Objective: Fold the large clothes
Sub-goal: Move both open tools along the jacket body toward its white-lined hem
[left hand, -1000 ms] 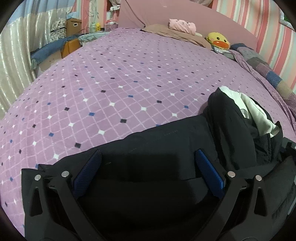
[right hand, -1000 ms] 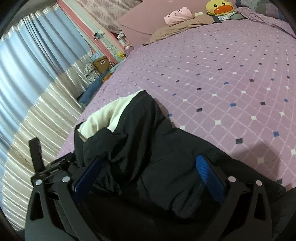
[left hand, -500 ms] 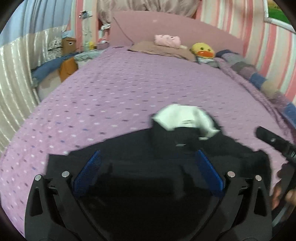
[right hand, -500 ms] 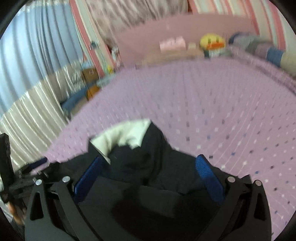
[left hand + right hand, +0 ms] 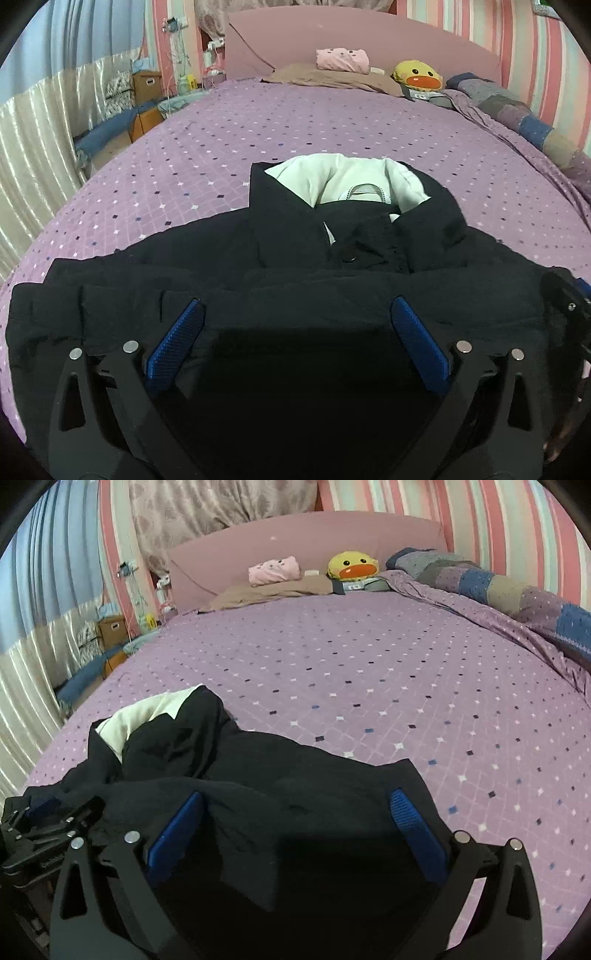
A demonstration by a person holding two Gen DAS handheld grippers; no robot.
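Both pairs of blue-padded fingers stand spread wide, with nothing pinched between them. In the left wrist view the left gripper (image 5: 295, 339) hovers low over the black jacket (image 5: 332, 288), whose dark cloth fills the gap between the pads without being clamped; whether the pads brush the fabric cannot be told. The right gripper (image 5: 295, 827) sits the same way at the bottom of its own frame, released, above the jacket's right-hand part.

The jacket lies spread across the lower half of the purple bedspread (image 5: 295, 122), its cream lining (image 5: 343, 177) showing at the collar near the frame centre, pointing toward the headboard at the top.

To fold it well, each gripper would probably best take one outer edge of the jacket, closing on a single clean layer rather than a bunched handful, then carry both sides inward evenly so the thick cloth lies flat and the collar stays centred.
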